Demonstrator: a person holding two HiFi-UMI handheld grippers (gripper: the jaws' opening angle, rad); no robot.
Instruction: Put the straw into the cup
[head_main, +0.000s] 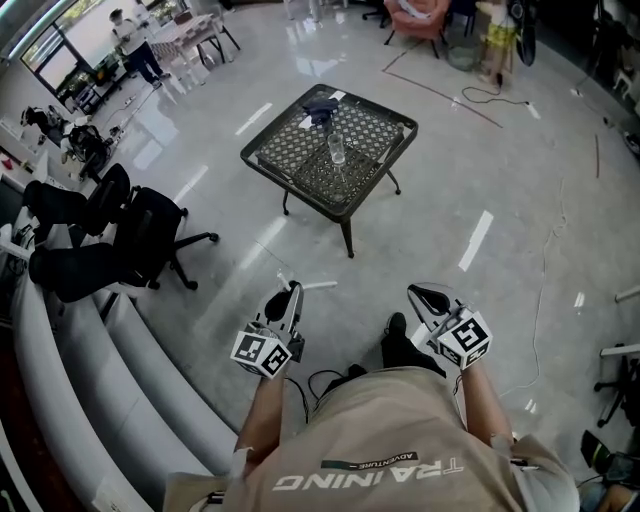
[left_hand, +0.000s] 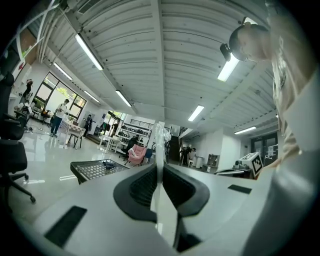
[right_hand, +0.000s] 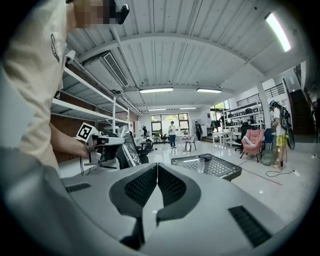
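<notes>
A clear cup stands on a black mesh table several steps ahead of me. My left gripper is held at waist height, far short of the table, shut on a white straw that sticks out to the right. In the left gripper view the straw rises from between the closed jaws of the left gripper. My right gripper is level with it and shut, with nothing between its jaws. The right gripper view shows the right gripper, the cup and the table.
A dark object lies at the table's far side. Black office chairs stand at the left, beside white curved ledges. Cables trail over the glossy floor at the right. A person stands at the far left.
</notes>
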